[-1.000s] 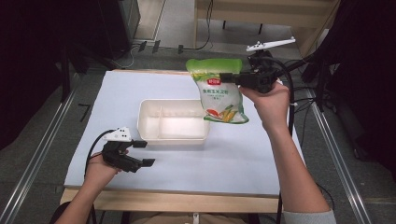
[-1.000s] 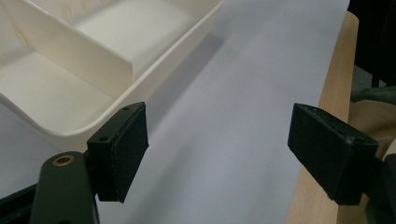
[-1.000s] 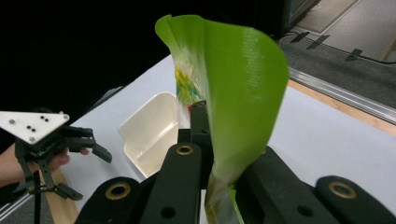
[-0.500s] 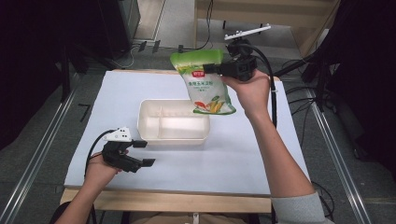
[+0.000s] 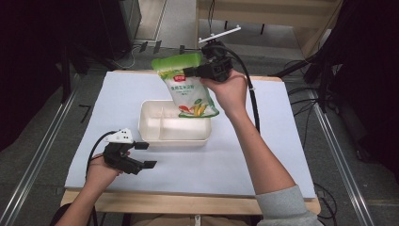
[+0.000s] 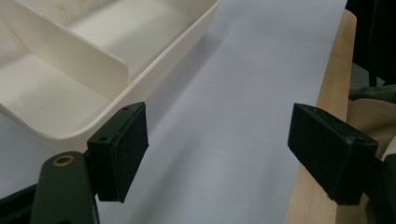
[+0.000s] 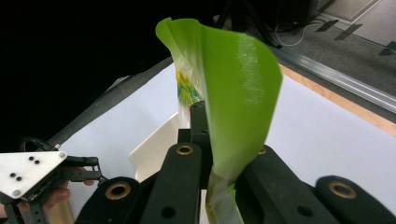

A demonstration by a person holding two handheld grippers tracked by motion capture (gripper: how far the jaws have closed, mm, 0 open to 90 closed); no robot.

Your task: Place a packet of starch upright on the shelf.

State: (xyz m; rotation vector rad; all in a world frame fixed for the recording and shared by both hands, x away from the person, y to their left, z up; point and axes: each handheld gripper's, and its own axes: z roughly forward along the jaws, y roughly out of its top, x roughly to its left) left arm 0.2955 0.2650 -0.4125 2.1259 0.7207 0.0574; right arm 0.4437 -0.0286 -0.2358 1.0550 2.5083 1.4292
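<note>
A green snack bag [image 5: 187,90] with pictured vegetables hangs upright over the right compartment of a cream two-compartment tray [image 5: 173,138]. My right gripper [image 5: 189,71] is shut on the bag's upper part, and the bag's lower edge reaches the tray's far right rim. In the right gripper view the green bag top [image 7: 239,88] curls above the clamped jaws of the right gripper [image 7: 208,135]. My left gripper [image 5: 146,155] rests open on the table near the front left, just in front of the tray. Nothing lies between the pads of the left gripper [image 6: 217,154], beside the tray wall [image 6: 180,58].
White sheet [image 5: 282,141] covers the table, with a wooden edge [image 6: 327,116] at the front. Cables trail off the right side [image 5: 301,94]. Metal rails run along the floor on both sides, and dark equipment stands at the back left.
My right hand has carried the bag leftward, from right of the tray to above its right compartment. The left gripper has stayed put.
</note>
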